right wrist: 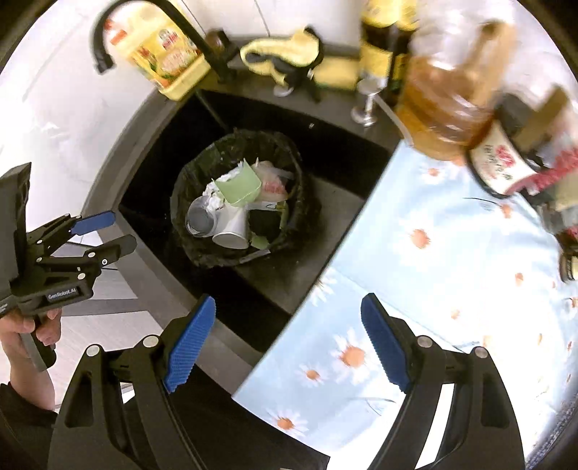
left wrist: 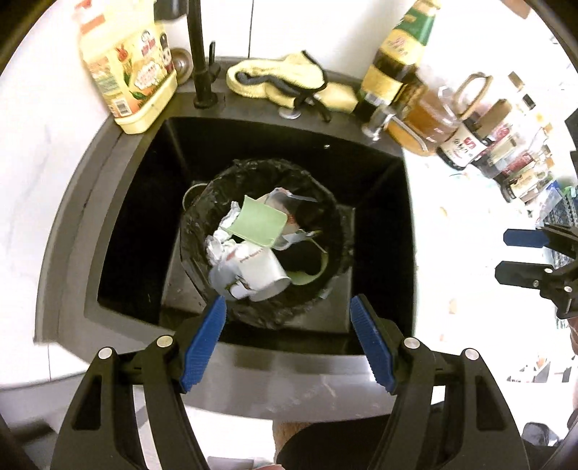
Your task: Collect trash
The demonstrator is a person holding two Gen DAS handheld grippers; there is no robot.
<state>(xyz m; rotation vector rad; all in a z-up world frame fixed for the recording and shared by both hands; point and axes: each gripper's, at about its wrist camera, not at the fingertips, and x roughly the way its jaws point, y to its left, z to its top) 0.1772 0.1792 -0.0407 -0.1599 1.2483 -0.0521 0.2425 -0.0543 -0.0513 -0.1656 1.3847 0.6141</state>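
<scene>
Both grippers, left [left wrist: 289, 343] and right [right wrist: 289, 343], gape empty; overfilled bin [left wrist: 262, 238] risks spilling its paper cup [left wrist: 265, 269].

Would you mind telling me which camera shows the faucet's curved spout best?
The right wrist view: the faucet shows its whole arched spout and down-turned tip. In the left wrist view only the straight stem and base appear; the top is cropped out.
</scene>
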